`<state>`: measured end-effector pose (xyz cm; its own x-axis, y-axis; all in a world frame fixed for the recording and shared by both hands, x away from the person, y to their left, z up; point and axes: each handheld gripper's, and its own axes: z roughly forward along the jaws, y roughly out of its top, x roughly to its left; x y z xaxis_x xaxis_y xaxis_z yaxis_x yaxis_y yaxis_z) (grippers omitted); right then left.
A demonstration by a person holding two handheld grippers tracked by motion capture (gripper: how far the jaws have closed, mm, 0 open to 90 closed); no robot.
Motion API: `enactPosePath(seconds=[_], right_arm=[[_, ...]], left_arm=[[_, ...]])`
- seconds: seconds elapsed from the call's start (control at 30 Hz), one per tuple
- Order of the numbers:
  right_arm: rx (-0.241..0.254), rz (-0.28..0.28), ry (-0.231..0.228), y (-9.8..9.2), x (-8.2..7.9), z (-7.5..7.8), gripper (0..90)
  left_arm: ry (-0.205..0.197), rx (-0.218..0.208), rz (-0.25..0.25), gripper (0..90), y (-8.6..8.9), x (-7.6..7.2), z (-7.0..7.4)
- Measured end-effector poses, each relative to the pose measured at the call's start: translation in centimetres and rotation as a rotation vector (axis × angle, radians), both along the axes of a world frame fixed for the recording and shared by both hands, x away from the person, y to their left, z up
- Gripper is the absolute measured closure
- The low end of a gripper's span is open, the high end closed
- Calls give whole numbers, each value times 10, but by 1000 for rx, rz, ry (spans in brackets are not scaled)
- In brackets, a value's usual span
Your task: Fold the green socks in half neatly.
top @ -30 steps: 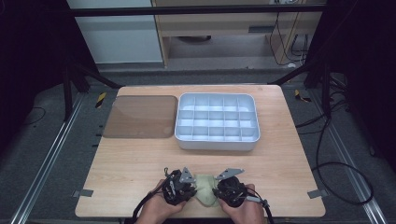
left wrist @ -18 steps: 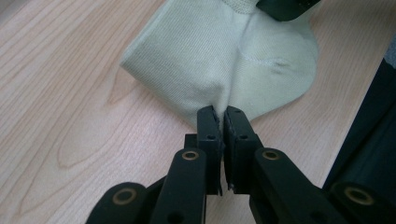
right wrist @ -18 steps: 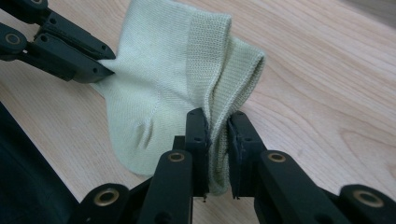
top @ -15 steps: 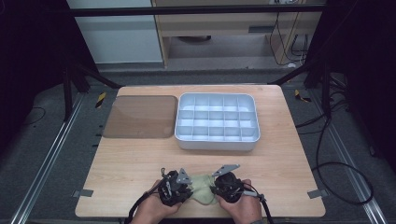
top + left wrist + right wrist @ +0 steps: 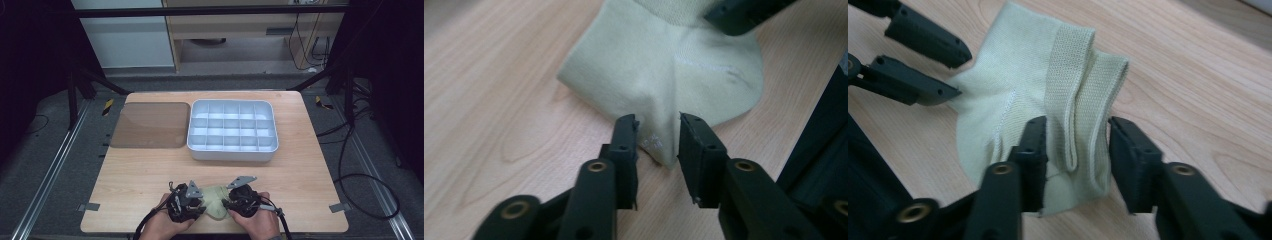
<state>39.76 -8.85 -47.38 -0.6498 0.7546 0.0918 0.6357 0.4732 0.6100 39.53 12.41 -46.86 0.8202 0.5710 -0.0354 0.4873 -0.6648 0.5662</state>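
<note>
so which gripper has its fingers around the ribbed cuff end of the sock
The right gripper: its fingers straddle the folded ribbed cuff of the pale yellow-green knit sock. The left gripper sits at the opposite, smooth pointed corner instead.

The sock [image 5: 1018, 105] is pale yellow-green knitted cloth, soft and matt, with a ribbed cuff and a stitched seam. The table [image 5: 150, 170] is light wood with visible grain, smooth and faintly sheened. The divided tray [image 5: 232, 131] near its far edge looks like pale matt plastic; the brown sheet [image 5: 150, 125] beside it is smooth and translucent, slightly glossy.
</note>
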Motion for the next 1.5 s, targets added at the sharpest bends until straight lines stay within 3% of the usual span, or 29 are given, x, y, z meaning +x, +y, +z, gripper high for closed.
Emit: enactPosePath(seconds=[0.07,0.23,0.4,0.6,0.77,0.97,1.3,1.5], right_arm=[[21,-21,-5,-1,-4,3,534],[33,-44,-12,-2,-8,1,471],[19,-47,1,0,-7,-8,515],[6,-29,-3,5,-4,-8,558],[-10,-24,1,9,-2,-8,559],[-13,-16,4,10,-1,-9,565],[-4,-15,12,10,-3,-8,567],[2,-16,10,8,-4,-8,524]], left_arm=[[-27,-17,21,594,3,1,6],[-75,-41,61,529,8,16,11],[-27,-68,83,459,8,31,5],[13,-33,88,425,1,38,-8],[35,-28,87,415,1,42,-13],[58,-38,61,495,1,42,-14],[106,-59,22,703,-1,42,-13],[108,-62,20,778,-1,42,-13]])
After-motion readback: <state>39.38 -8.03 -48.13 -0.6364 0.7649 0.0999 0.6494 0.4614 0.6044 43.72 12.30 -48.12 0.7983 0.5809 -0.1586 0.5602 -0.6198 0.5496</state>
